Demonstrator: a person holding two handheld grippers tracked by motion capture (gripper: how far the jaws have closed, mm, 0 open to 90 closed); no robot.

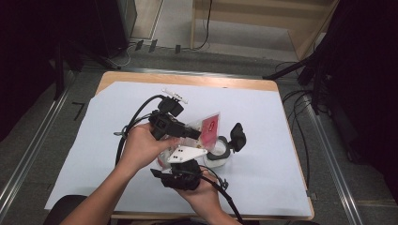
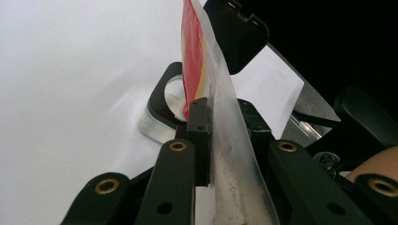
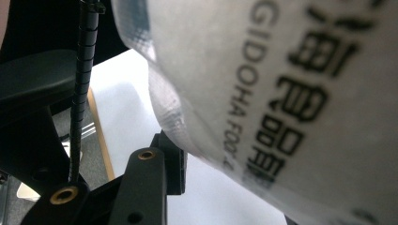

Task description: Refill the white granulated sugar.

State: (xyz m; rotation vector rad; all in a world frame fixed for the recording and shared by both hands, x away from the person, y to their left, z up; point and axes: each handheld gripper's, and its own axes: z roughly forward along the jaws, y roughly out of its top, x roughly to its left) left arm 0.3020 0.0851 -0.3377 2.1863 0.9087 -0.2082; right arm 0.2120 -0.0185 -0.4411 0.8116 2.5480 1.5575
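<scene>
A clear plastic pouch point(image 1: 211, 125) with a red label hangs above the white sheet, over an open clear jar point(image 1: 218, 152) with a black rim and a flipped-up black lid point(image 1: 238, 136). My left gripper point(image 1: 197, 133) points right and is shut on the pouch point(image 2: 225, 93), whose upper part leans toward the jar point(image 2: 162, 101). My right gripper point(image 1: 176, 161), under its grey plate, points up from below at the pouch's lower end. In the right gripper view the printed pouch point(image 3: 281, 93) presses on one pad point(image 3: 172, 161) and hides the other jaw.
A white sheet point(image 1: 277, 154) covers most of the wooden table point(image 1: 187, 78). A small white strip point(image 1: 174, 95) lies near the sheet's far edge. Black cables trail from both grippers toward the person. Dark stands and cables flank the table on both sides.
</scene>
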